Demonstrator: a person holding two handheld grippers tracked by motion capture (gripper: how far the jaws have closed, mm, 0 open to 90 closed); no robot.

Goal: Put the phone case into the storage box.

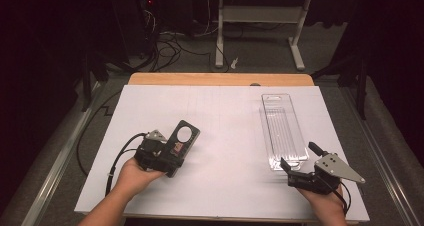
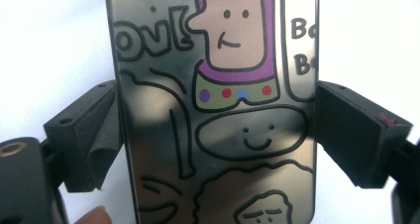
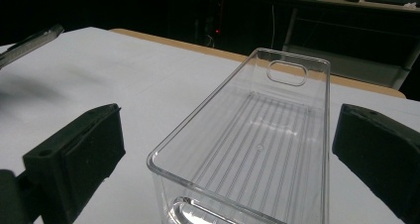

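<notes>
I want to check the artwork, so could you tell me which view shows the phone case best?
The left gripper view: the phone case shows its cartoon drawings close up, clamped between the jaws. The high view shows it small and dark in the left gripper.

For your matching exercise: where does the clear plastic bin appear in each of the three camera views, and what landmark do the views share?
High view: the clear plastic bin lies lengthwise right of centre on the white table, just beyond the right gripper.
Left gripper view: the phone case stands between the jaws; the bin is not in it.
Right gripper view: the bin sits centre, ahead of the open jaws.
Shared landmark: the white table surface.
</notes>
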